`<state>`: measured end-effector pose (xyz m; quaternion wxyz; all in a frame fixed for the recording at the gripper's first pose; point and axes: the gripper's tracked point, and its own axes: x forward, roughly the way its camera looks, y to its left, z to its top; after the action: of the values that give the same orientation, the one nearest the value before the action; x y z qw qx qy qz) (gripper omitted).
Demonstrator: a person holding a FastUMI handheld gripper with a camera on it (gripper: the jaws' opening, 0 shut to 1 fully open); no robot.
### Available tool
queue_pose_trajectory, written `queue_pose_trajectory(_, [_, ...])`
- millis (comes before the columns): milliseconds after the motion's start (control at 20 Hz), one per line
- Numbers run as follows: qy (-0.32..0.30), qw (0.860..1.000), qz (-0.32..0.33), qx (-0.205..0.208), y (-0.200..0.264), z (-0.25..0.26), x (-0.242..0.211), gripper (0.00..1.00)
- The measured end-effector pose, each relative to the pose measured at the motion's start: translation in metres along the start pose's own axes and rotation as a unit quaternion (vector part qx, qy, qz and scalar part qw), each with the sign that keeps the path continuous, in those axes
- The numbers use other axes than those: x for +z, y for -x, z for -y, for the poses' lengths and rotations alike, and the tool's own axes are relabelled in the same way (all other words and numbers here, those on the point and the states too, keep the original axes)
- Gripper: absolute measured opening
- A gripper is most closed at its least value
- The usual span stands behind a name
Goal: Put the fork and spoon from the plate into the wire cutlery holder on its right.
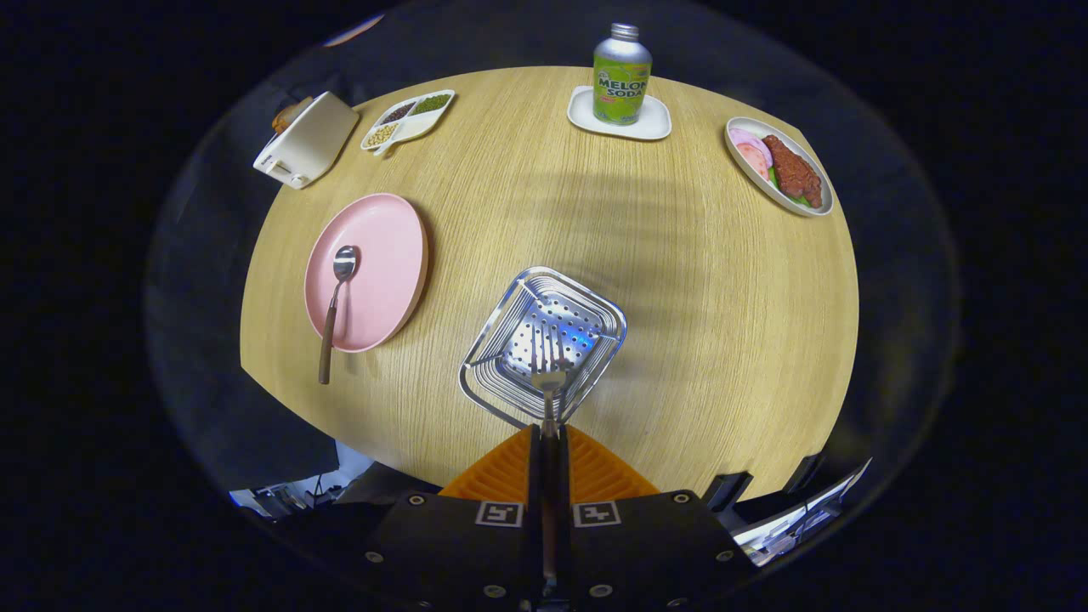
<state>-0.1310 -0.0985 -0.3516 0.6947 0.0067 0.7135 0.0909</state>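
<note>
Spoon (335, 306) on plate (387, 255), left of holder (586, 310); fork (548, 374) in claw (549, 435) above holder

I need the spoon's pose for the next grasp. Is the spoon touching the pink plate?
Touching: the gripper view shows the spoon with its bowl lying on the pink plate, handle crossing the rim.

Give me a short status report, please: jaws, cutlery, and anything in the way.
Jaws of gripper shut on fork, tines over holder. Spoon on pink plate, handle over its rim. Nothing blocking the holder's mouth.
</note>
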Motion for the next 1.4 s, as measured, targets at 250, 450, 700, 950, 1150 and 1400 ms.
queue_pose_trajectory(250, [-0.018,0.998,0.047,0.031,0.006,-0.011,0.018,0.12])
queue_pose_trajectory(450, [-0.025,0.989,0.144,0.036,0.024,-0.021,0.051,0.28])
queue_pose_trajectory(700, [-0.041,0.962,0.271,-0.004,0.051,-0.036,0.083,0.68])
queue_pose_trajectory(950, [-0.078,0.924,0.375,0.005,0.079,-0.077,0.105,0.87])
queue_pose_trajectory(1150, [-0.060,0.883,0.465,-0.017,0.107,-0.106,0.118,0.90])
queue_pose_trajectory(1400, [-0.021,0.842,0.537,-0.037,0.137,-0.146,0.131,0.91])
